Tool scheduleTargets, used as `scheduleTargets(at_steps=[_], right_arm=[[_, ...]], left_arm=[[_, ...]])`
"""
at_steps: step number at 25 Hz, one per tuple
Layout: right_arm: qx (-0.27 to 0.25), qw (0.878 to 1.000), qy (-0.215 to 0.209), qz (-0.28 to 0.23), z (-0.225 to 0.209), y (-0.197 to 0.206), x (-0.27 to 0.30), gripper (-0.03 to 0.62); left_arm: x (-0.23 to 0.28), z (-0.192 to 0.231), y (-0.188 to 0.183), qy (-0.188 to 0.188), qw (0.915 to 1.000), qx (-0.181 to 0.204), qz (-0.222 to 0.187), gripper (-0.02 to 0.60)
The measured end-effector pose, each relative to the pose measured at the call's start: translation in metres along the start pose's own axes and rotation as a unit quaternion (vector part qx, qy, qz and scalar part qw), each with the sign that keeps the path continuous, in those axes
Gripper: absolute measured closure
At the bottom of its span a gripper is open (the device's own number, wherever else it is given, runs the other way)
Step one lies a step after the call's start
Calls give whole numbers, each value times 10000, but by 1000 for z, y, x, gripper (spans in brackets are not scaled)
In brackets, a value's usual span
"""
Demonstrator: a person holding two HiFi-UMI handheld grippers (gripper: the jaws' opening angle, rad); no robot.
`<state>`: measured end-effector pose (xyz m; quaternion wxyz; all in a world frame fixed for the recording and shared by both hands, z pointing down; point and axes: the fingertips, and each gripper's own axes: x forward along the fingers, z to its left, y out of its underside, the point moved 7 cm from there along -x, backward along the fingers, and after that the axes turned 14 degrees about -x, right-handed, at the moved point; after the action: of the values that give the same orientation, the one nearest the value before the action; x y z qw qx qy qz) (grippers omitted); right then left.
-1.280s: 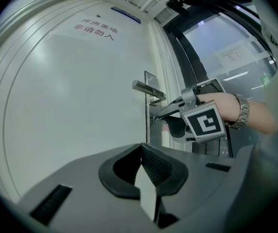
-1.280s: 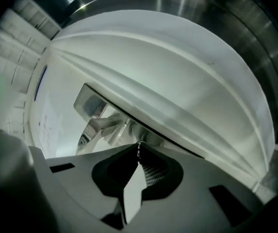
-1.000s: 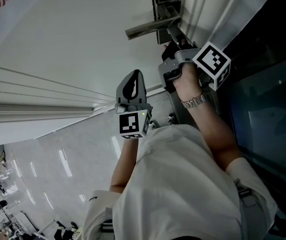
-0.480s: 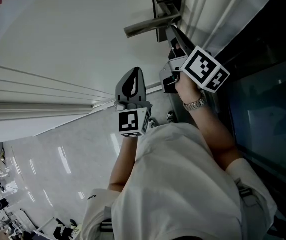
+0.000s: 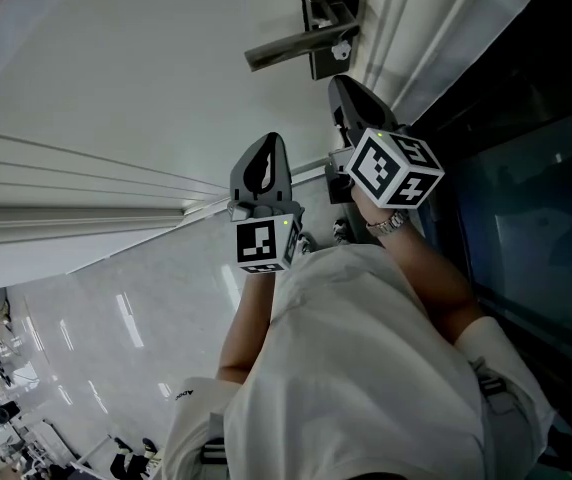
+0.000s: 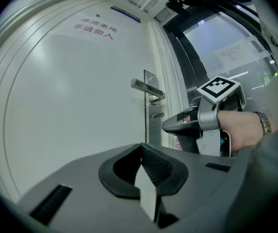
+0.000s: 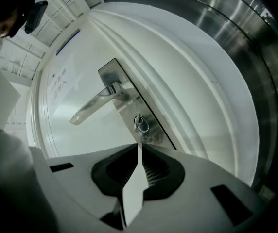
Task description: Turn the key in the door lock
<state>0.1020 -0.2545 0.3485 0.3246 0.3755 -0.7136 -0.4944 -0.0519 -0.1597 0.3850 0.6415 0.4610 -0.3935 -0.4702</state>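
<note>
One white door (image 5: 146,68), glossy pale floor (image 5: 116,338)

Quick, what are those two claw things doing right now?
Left gripper: closed, empty.
Right gripper: closed, empty; the key ahead is not gripped.

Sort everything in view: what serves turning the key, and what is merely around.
For the job: key, lock plate, door, right gripper.
Merely around: door handle, red lettering, glass panel, floor, left gripper.
</note>
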Motion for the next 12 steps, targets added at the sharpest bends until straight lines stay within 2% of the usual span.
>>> scheduleTargets(at_steps=[4, 8, 12], right_arm=[[-816, 9966, -92, -115, 10, 5, -9, 583], [-1630, 9858, -322, -233, 26, 11, -15, 592], [-2054, 9760, -702, -192, 46, 24, -16, 592]], left_arm=[[-5, 3, -1, -77, 9999, -37, -90, 572], [-12, 8, -2, -216, 9996, -66, -185, 572], [-25, 20, -1, -479, 9986, -108, -198, 572]])
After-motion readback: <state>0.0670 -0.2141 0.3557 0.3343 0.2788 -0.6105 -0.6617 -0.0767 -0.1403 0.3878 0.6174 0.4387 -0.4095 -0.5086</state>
